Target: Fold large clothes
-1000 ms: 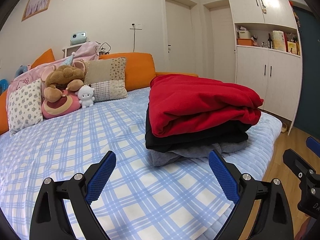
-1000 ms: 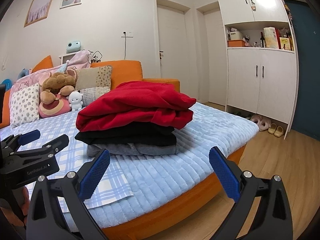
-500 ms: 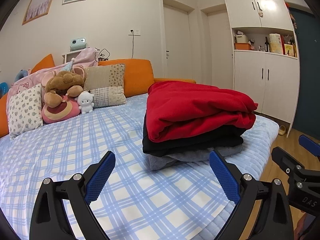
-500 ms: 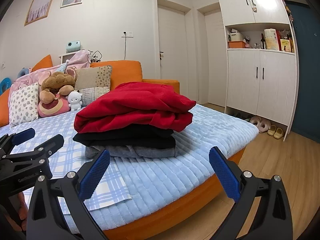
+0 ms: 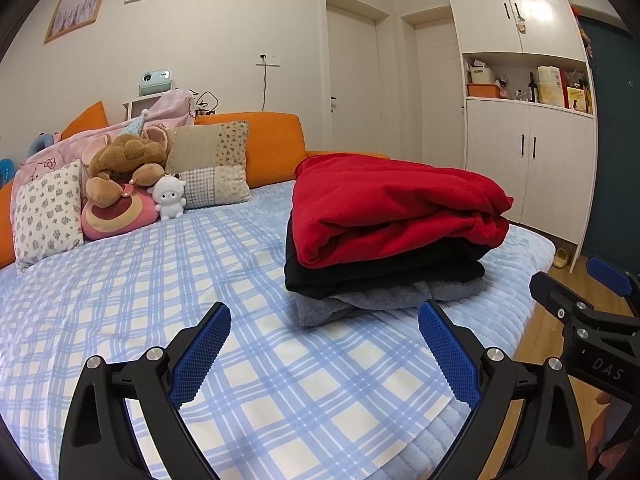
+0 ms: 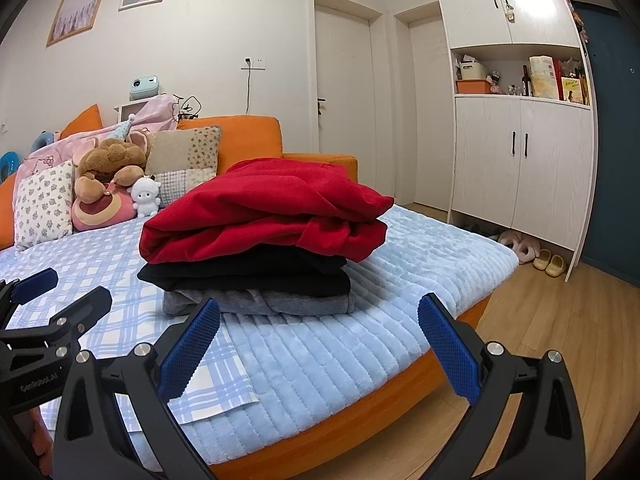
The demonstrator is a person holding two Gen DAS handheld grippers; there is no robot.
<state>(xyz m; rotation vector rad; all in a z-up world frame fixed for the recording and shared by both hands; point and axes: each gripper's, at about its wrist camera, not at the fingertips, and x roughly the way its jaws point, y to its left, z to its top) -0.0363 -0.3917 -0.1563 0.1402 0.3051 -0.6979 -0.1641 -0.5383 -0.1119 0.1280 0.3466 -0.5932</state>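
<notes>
Both grippers, left (image 5: 324, 354) and right (image 6: 320, 350), hang open and empty near the bed's (image 6: 360, 344) edge, folded clothes stack (image 6: 260, 240) just beyond, nearer the right.

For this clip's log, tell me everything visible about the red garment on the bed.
The red garment is thick, soft and fleece-like, folded into a bulky, slightly uneven bundle with rounded fold edges and a bunched end toward the cupboard side. It lies flat on top of a folded black garment, which rests on a grey one, all stacked on the bed near its foot. Neither pair of tongs touches it; both are open and short of the stack.
</notes>
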